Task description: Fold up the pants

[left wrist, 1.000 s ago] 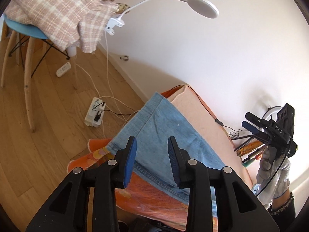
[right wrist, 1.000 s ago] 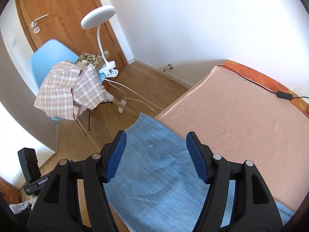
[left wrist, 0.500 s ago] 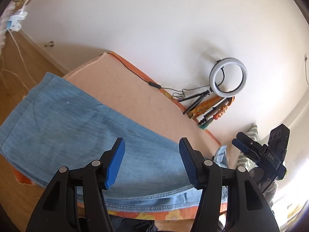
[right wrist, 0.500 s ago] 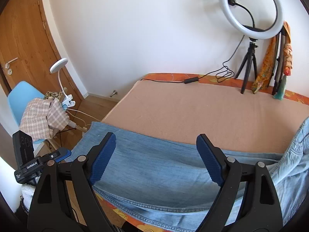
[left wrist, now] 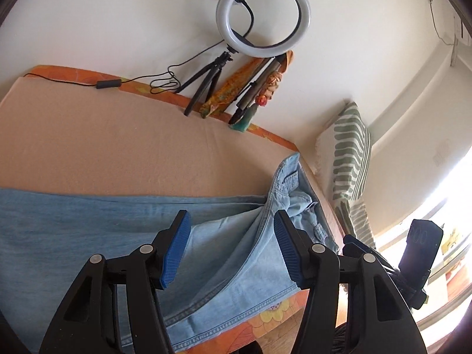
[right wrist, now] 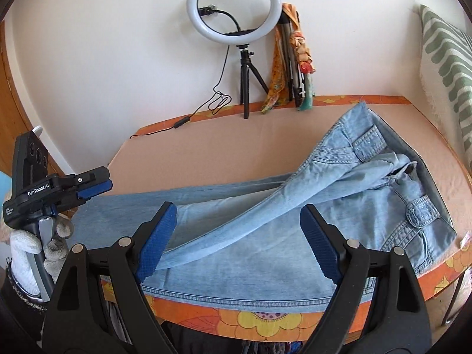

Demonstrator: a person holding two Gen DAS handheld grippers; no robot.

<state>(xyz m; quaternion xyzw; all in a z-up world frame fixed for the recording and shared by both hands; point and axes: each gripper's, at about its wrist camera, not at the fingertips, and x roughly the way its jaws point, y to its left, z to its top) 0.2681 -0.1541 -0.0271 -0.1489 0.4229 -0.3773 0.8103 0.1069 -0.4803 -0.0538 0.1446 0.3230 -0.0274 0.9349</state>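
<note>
Item: light blue denim pants (right wrist: pixel 265 233), lying lengthwise along the near edge of a bed covered in a peach sheet (right wrist: pixel 236 147) over an orange floral mattress cover (right wrist: pixel 250 321), the legs running toward 9 o'clock and the waistband (right wrist: pixel 368 141) bunched toward 2 o'clock in the right wrist view. One leg crosses diagonally over the other, so the pair appears laid leg on leg, ready for a crosswise fold. Left hand-held gripper (left wrist: pixel 233 247): blue-padded jaws spread, nothing between them, poised above the thigh area; its jaws have just been opening. Right hand-held gripper (right wrist: pixel 236 236): jaws spread wider, likewise empty, above the crossed leg; also just opening. Both likely stand apart from the cloth because the denim was let go and a new hold is being sought. Background, at 12 o'clock: white ring light on a black tripod (right wrist: pixel 233 8), against the wall. At 3 o'clock: green-striped pillow (right wrist: pixel 445 59).
</note>
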